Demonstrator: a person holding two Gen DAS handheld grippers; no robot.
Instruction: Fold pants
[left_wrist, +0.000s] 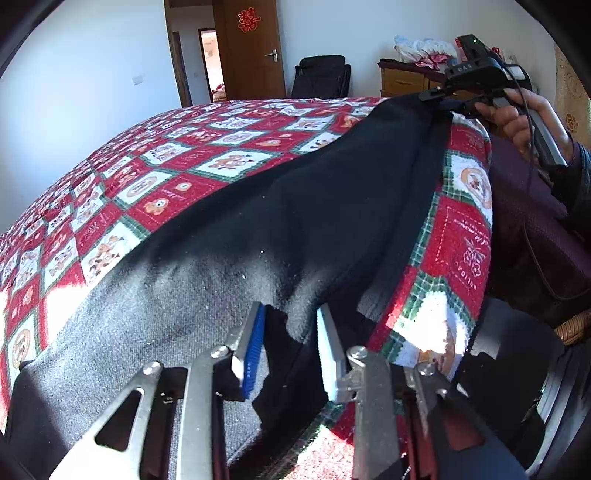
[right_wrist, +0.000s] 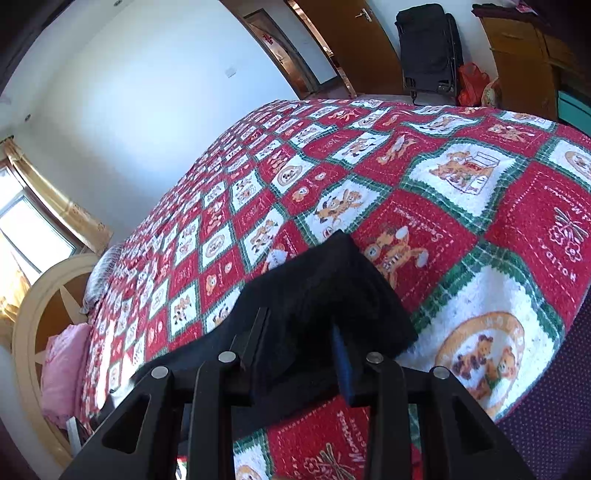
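Across the red, white and green patchwork bedspread (left_wrist: 192, 162) lie the black pants (left_wrist: 295, 221), stretched from about 6 o'clock in the left wrist view up toward 1 o'clock, near the bed's edge. At 6 o'clock the left gripper (left_wrist: 291, 347) has its fingers (left_wrist: 255, 350) set a moderate gap apart, with a fold of the black cloth rising between them; whether the pads press on it I cannot tell. At 1 o'clock the right gripper (left_wrist: 439, 96), held in the person's hand (left_wrist: 517, 118), meets the far end of the pants, and there its jaws look nearly closed on the cloth. From the right wrist view, the right gripper (right_wrist: 301, 350) shows cloth bunched between both fingers (right_wrist: 341, 362) at 6 o'clock, filling the gap. A wooden door (left_wrist: 251, 51) stands at 12 o'clock.
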